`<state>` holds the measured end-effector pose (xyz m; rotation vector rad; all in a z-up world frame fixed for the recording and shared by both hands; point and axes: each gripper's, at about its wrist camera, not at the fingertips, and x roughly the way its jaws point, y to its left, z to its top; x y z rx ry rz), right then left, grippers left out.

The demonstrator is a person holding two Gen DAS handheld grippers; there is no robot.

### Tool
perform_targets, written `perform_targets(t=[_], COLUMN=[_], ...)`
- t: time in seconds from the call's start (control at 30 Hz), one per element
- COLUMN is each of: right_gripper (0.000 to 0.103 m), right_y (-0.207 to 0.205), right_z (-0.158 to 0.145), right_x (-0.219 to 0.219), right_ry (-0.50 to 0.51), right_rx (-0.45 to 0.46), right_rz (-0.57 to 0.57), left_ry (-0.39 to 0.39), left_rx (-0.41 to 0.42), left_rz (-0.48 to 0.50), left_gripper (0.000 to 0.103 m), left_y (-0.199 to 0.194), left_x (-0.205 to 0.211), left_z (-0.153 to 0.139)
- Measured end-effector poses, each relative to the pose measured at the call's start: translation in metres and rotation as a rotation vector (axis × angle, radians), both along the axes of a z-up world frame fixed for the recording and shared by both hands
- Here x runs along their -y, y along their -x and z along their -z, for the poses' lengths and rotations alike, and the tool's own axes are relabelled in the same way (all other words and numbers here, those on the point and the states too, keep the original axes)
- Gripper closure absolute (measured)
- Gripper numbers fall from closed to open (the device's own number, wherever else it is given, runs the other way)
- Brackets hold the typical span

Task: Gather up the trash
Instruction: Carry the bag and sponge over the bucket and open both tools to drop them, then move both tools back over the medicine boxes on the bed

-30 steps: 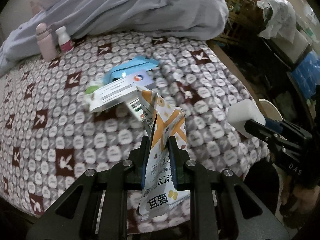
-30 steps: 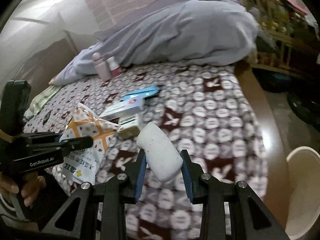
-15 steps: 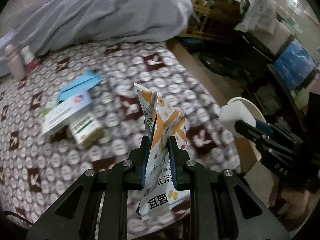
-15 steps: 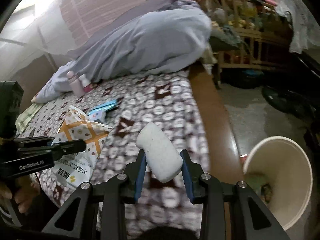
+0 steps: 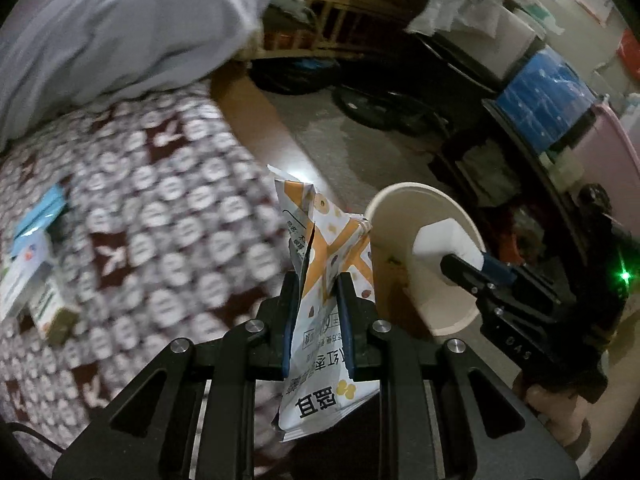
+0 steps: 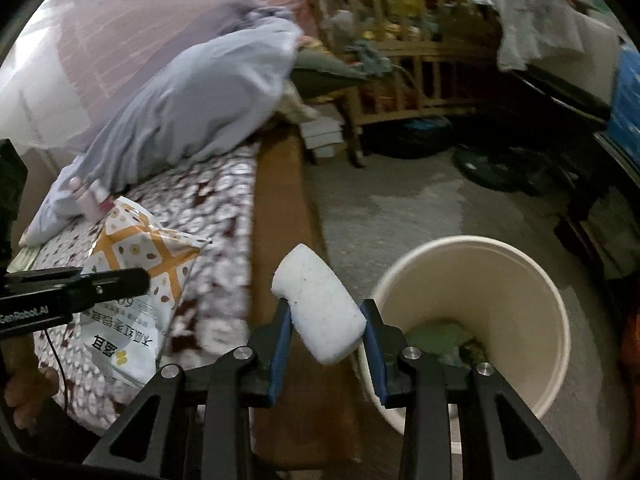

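On the far left of the left wrist view, small boxes (image 5: 36, 280) lie on the bed (image 5: 168, 200), on its brown and white patterned cover, apparently more rubbish not yet gathered. Next comes the left gripper (image 5: 318, 292), clamped tight on an empty snack bag (image 5: 328, 280) with orange bands; the bag stands up between the fingers and sags below them, pinched at mid-height, probably because a thin flat wrapper is easiest to carry that way. It hangs above the bed's edge, just beside the cream waste bin (image 5: 448, 312) on the floor.

Further right, the right gripper (image 6: 326, 312) is closed on a white foam block (image 6: 318, 306), the fingers squeezing its narrow sides so that most of it sticks out ahead, free to fall once the grip lets go. In the left wrist view the block (image 5: 444, 240) appears against the bin's open mouth. The bin (image 6: 520, 300) already holds some greenish scraps at the bottom.

Both grippers are tilted steeply downward toward the bin, side by side. My guess is that the foam block is dropped first, since it is nearer the opening. A hand (image 6: 24, 392) shows at the lower left of the right wrist view, holding the left gripper's handle.
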<state>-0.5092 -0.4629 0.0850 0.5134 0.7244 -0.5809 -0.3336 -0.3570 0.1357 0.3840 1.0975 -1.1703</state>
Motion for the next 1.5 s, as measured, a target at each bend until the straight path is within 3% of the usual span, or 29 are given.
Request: perform_targets(t=[0.4,0.57,0.6,0.7,0.73,0.77,0.9,1.23,1.5], right_gripper=[0.07,0.07,0.066,0.05,0.047,0.042,0.042,0.042,0.042], right_y=[0.055,0.071,0.075,0.083,0.084,0.086,0.078,0.033,-0.018], right_z=[0.019,0.028,0.029,0.031,0.031,0.032,0.032,0.03,0.018], right_x=[0.043,0.058,0.061,0.067,0.069,0.07,0.068,0.039,0.001], right_ry=[-0.036,-0.062,-0.065,-0.06,-0.068,-0.079,-0.092,-0.097,-0.096], right_rx=[-0.026,-0.03,-0.03,-0.023,-0.022,-0.018,-0.027,-0.036,-0.022], right_rz=[0.145,0.208,0.223,0.273,0.285,0.293,0.275,0.147,0.025], left_ry=[-0.01,0.036,0.046,0.064,0.079,0.089,0.062,-0.012,-0.04], left_rx=[-0.083,-0.151,-0.18,-0.216,-0.218,-0.214,-0.197,0.069,0.114], left_rz=[0.089,0.099,0.104,0.112,0.11,0.113,0.104,-0.037,-0.153], left_gripper=[0.086,0.083,0.08,0.043,0.041,0.041,0.041,0.041,0.041], left_y=[0.043,0.051,0.051,0.054,0.054,0.054,0.048,0.016,-0.033], left_x=[0.065,0.081,0.083,0.087,0.086,0.085,0.074,0.019,-0.038], left_z=[0.021,0.027,0.028,0.03,0.029,0.028,0.028,0.022,0.024])
